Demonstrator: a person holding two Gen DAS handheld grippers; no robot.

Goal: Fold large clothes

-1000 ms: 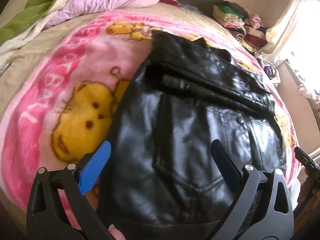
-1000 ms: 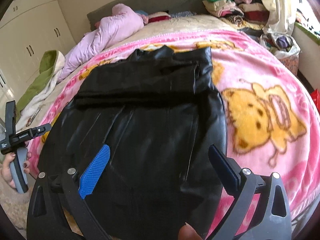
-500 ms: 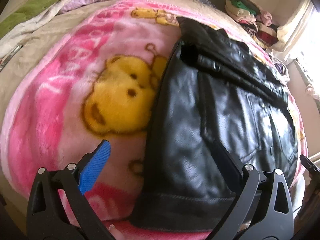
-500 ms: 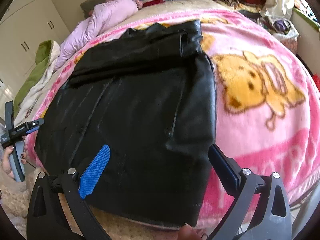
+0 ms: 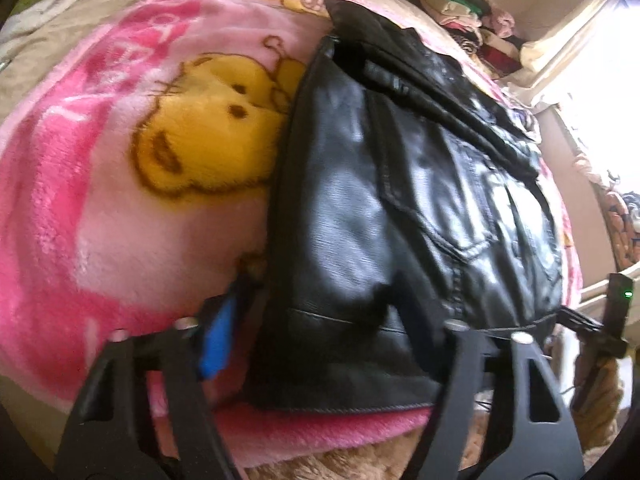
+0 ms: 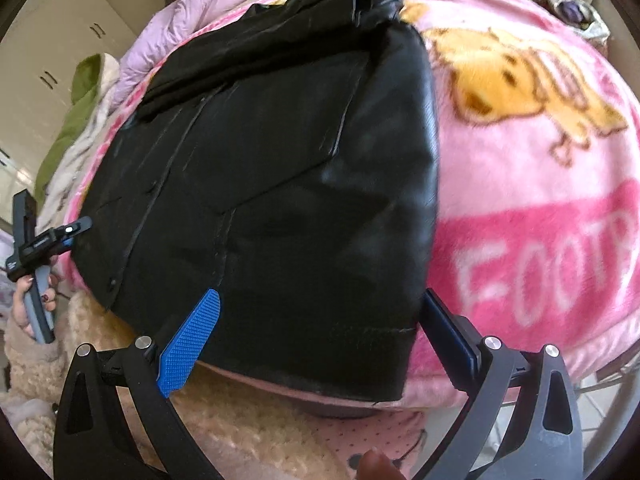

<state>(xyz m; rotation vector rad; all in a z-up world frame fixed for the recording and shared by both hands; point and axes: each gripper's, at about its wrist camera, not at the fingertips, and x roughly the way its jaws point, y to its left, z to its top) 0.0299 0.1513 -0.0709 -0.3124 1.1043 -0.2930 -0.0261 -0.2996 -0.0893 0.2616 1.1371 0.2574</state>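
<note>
Jacket of black leather lies flat on the pink blanket, its near hem at the blanket's near edge, where the left gripper is closing around the hem's left corner and the right gripper straddles the right corner, wide apart, gripping nothing.

The left gripper has matt black plastic arms with triangular cut-outs, silver screw heads at the pivots and a blue ribbed pad on one finger; seen from the right wrist it carries a white marking, too small to read, on a black body above a grey handle. The right gripper is built alike, its blue pad finely cross-hatched and its other finger dark with a blue edge. The person wears a fluffy beige sleeve, dark nail polish, and pink dotted fabric.
</note>
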